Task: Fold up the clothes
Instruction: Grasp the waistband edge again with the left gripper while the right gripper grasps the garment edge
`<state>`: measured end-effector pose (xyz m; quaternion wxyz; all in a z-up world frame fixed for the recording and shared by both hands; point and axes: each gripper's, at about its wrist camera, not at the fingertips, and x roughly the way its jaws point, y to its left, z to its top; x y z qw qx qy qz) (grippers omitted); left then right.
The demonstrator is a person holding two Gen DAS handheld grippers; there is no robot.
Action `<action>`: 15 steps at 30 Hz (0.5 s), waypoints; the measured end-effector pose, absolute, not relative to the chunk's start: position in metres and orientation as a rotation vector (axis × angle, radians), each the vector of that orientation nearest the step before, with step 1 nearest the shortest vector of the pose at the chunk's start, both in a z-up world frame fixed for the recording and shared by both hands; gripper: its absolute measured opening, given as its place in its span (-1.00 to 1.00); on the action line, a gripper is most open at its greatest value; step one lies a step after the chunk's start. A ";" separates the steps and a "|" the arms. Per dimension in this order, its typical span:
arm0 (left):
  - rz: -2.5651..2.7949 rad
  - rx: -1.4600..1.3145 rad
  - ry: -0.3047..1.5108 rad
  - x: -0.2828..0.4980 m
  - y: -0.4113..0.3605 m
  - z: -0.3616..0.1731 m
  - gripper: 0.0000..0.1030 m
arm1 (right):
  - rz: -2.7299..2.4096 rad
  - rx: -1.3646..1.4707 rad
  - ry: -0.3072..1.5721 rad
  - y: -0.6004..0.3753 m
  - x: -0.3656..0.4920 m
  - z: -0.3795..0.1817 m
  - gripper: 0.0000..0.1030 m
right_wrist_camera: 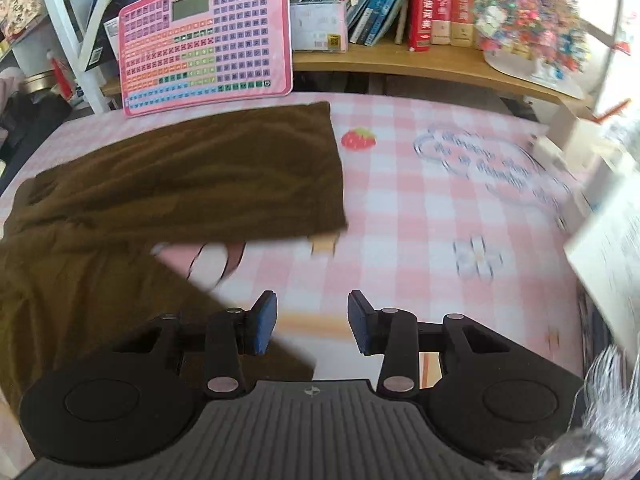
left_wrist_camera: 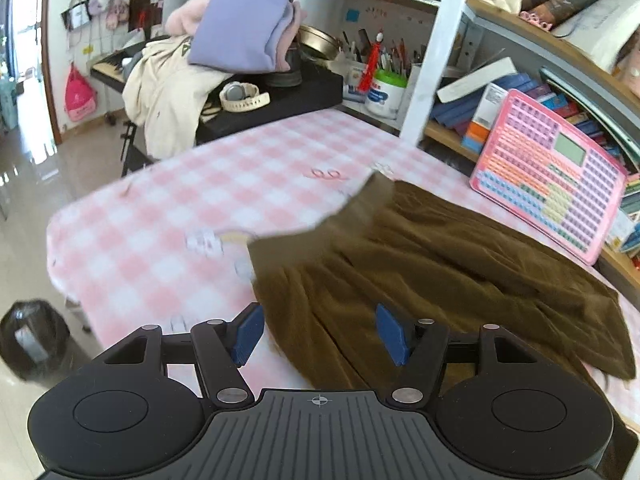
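A dark brown garment [left_wrist_camera: 420,264] lies spread on the pink checked tablecloth [left_wrist_camera: 192,200], partly folded and creased. My left gripper [left_wrist_camera: 320,334] hovers over its near edge, open, with brown cloth showing below the gap and nothing pressed by the blue pads [left_wrist_camera: 248,334]. In the right wrist view the same garment [right_wrist_camera: 180,176] covers the left half of the table, one flap running down under my left finger. My right gripper [right_wrist_camera: 312,322] stands open above bare tablecloth [right_wrist_camera: 420,208] just right of that flap, with nothing between its fingers.
A pink toy keyboard tablet [right_wrist_camera: 206,36] leans against the bookshelf [right_wrist_camera: 400,60] behind the garment. A pile of purple and cream clothes [left_wrist_camera: 236,24] sits on a black stand past the table's far corner. A black bin [left_wrist_camera: 32,340] stands on the floor at left. White papers [right_wrist_camera: 608,240] lie at right.
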<state>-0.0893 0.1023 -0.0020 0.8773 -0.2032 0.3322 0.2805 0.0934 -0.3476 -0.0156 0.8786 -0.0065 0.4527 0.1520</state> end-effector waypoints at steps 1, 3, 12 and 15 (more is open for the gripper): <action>0.582 -0.415 0.700 -0.086 0.111 -0.004 0.23 | 0.303 -0.009 0.943 -0.346 0.081 -0.016 -0.27; 0.574 -0.401 0.712 -0.080 0.127 -0.007 0.23 | 0.267 0.005 0.953 -0.340 0.056 -0.018 -0.26; 0.480 -0.474 0.766 -0.084 0.180 -0.030 0.23 | 0.095 0.030 0.967 -0.301 -0.030 -0.030 -0.20; 0.440 -0.558 0.781 -0.084 0.197 -0.041 0.23 | 0.014 0.031 0.953 -0.293 -0.055 -0.033 -0.20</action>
